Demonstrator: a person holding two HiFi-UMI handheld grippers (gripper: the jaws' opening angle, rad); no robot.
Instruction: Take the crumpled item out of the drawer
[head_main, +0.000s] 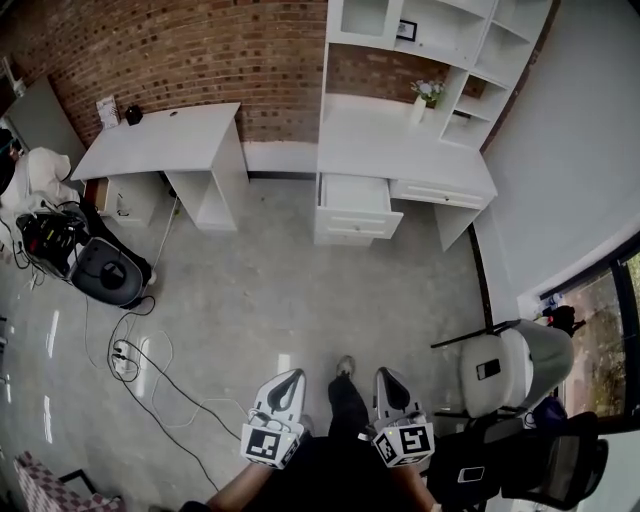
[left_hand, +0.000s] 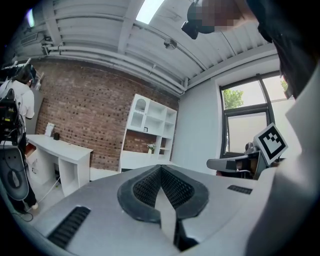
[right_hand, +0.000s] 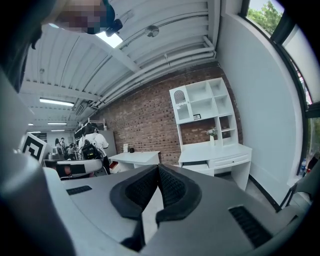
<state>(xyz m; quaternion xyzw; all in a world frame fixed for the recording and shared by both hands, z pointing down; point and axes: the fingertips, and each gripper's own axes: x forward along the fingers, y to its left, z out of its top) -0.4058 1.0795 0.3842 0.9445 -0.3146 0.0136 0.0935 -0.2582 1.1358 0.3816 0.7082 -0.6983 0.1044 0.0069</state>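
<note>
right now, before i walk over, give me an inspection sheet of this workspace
surface: grey floor; white desk with shelves against the brick wall
job's things: drawer of that desk pulled open; crumpled item cannot be made out from here
clutter: vase of flowers on the desk; black gear on the floor at left
grippers: left claw and right claw both shut, empty, held low, far from the drawer
cables: loose cables trailing over the floor at left
surroundings: second white desk, office chairs, window at right
</note>
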